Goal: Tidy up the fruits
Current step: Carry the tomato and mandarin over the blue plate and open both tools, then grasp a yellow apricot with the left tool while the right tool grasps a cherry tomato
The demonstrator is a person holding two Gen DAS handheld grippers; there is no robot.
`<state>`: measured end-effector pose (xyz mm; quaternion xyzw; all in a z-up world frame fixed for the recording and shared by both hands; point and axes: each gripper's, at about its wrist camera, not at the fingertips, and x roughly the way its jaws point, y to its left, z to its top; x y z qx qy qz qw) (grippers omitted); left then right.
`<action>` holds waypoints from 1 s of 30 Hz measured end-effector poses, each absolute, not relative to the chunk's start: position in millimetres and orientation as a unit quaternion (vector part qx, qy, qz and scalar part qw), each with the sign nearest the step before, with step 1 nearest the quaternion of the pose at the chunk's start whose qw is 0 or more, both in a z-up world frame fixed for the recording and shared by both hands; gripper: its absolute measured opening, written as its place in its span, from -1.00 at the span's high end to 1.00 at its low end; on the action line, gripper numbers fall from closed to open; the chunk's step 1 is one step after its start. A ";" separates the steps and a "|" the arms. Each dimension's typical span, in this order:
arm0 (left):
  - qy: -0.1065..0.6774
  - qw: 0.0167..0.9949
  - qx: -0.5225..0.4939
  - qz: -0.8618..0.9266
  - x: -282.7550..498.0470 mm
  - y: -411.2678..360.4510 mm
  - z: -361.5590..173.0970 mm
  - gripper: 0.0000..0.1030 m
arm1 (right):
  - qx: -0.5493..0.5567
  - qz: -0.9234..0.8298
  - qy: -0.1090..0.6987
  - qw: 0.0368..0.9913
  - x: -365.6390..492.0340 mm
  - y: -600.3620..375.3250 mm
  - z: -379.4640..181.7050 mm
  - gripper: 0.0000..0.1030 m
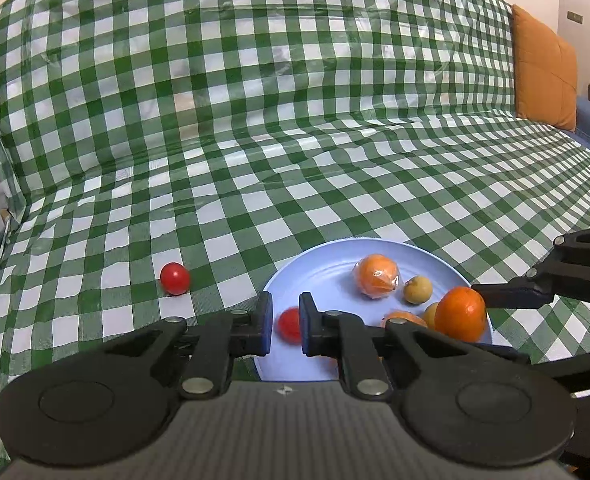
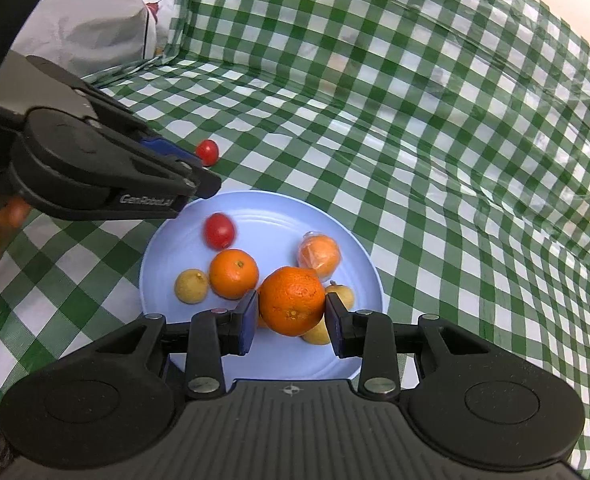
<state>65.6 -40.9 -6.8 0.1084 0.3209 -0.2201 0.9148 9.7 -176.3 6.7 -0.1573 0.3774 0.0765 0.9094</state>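
A light blue plate [image 1: 327,268] [image 2: 279,216] lies on the green checked cloth. My right gripper [image 2: 291,316] is shut on a large orange [image 2: 292,306] [image 1: 460,314] and holds it over the plate's near side. On the plate lie a wrapped orange [image 2: 319,256] [image 1: 376,277], a bare orange [image 2: 234,273], small yellow fruits [image 2: 191,286] [image 1: 417,289] and a blurred red tomato [image 2: 219,231] [image 1: 289,325]. My left gripper [image 1: 286,326] is open above the plate's edge; the tomato shows between its pads, below them. A second tomato [image 1: 174,278] [image 2: 207,151] lies on the cloth beyond the plate.
The checked cloth [image 1: 295,140] drapes a sofa seat and backrest. An orange cushion [image 1: 545,68] stands at the far right. A grey bag [image 2: 91,28] lies at the cloth's left end.
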 end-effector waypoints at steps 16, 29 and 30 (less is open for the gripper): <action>0.331 0.914 0.103 -0.213 67.8 -37.9 -6.8 0.69 | -0.161 0.065 0.372 0.912 11.7 -176.7 7.0 -0.17; 0.330 0.915 0.110 -0.203 65.8 -36.3 -4.9 0.69 | -0.166 0.050 0.366 0.914 12.1 -173.3 9.7 -0.17; 0.332 0.915 0.111 -0.199 65.2 -34.7 -4.8 0.69 | -0.164 0.046 0.364 0.916 12.7 -173.0 10.9 -0.16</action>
